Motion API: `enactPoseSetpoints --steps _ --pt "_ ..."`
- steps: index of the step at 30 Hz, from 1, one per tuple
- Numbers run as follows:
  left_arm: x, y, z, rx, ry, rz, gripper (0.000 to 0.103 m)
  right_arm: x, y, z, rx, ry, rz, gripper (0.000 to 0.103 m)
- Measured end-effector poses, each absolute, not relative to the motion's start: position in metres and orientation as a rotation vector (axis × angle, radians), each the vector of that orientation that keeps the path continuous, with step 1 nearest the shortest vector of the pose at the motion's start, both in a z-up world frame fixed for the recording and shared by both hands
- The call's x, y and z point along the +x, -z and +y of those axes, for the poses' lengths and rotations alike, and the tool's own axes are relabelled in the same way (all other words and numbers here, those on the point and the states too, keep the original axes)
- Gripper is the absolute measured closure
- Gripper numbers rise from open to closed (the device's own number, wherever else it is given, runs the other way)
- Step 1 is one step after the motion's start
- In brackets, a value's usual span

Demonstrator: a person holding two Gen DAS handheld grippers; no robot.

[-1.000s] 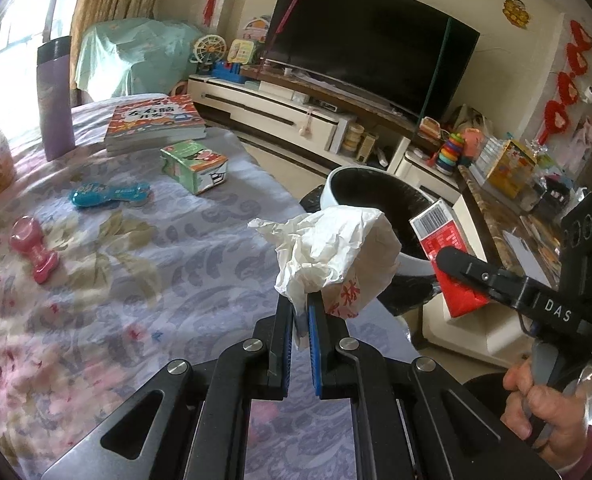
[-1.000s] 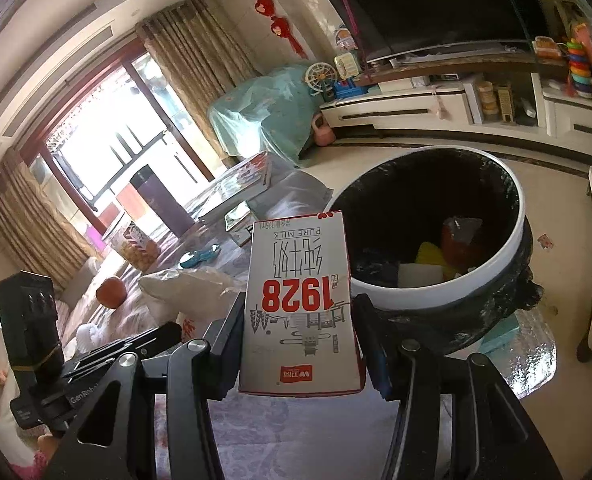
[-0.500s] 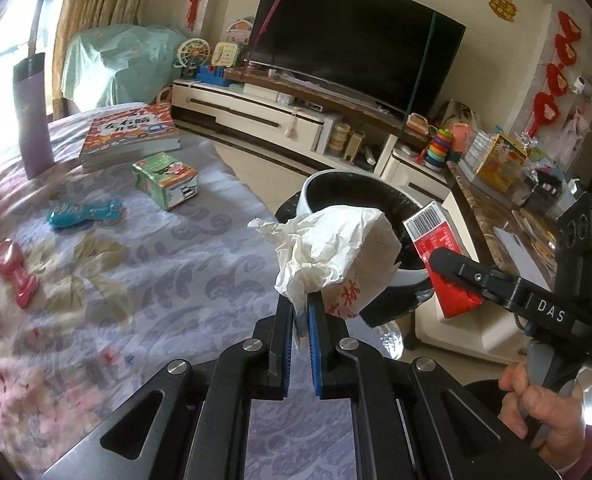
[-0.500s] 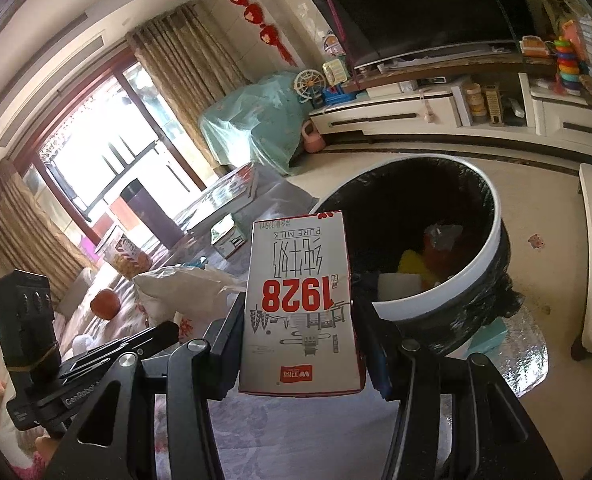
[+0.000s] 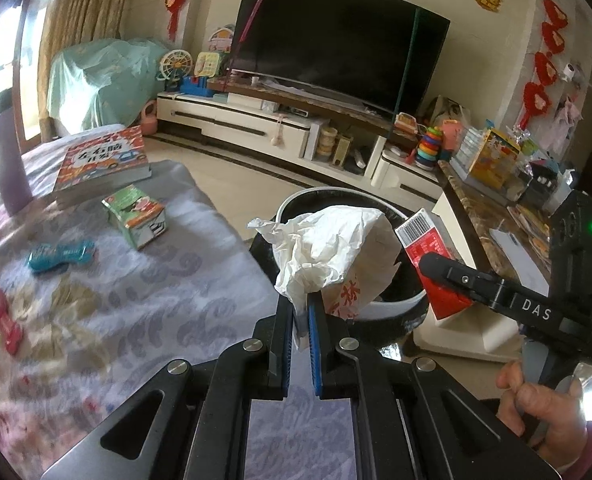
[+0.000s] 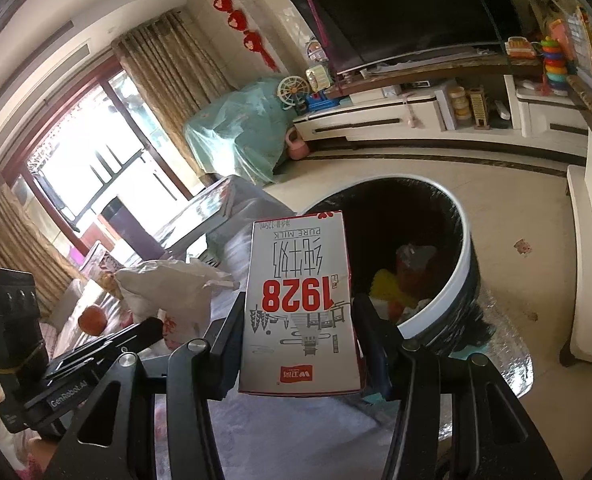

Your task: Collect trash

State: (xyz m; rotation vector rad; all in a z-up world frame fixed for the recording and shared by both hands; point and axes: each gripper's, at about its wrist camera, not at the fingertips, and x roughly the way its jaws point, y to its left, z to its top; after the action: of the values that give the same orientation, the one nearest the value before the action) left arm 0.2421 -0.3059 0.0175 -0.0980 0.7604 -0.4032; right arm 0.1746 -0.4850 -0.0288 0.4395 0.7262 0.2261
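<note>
My left gripper (image 5: 301, 304) is shut on a crumpled white paper bag (image 5: 332, 248), held up at the table's edge in front of the bin. My right gripper (image 6: 298, 308) is shut on a white and red milk carton (image 6: 300, 304), upright between its fingers. In the left wrist view that carton (image 5: 428, 256) hangs over the bin's right rim. The round bin (image 6: 456, 280), white-rimmed with a black liner, stands on the floor past the table and holds several scraps. In the right wrist view the paper bag (image 6: 168, 288) shows at the left.
On the patterned tablecloth (image 5: 136, 300) lie a green carton (image 5: 136, 216), a book (image 5: 100, 160), a teal toy (image 5: 60, 256) and a pink toy (image 5: 4, 316). A purple flask (image 5: 4, 156) stands far left. A white cabinet (image 5: 452, 340) flanks the bin. A hand (image 5: 540, 412) holds the right gripper's handle.
Both grippers have moved toward the bin, which looms larger and closer. The table's objects have slid left and back in the left wrist view. Both grips are unchanged.
</note>
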Motion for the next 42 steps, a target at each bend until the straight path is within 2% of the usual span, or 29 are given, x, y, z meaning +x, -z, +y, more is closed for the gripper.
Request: enactPoseSetpoints --steps 42 --pt "0.333 -0.008 -0.377 -0.02 0.427 0.805 0.097 0.224 0.03 -0.523 0.417 -0.143 0.754 0.051"
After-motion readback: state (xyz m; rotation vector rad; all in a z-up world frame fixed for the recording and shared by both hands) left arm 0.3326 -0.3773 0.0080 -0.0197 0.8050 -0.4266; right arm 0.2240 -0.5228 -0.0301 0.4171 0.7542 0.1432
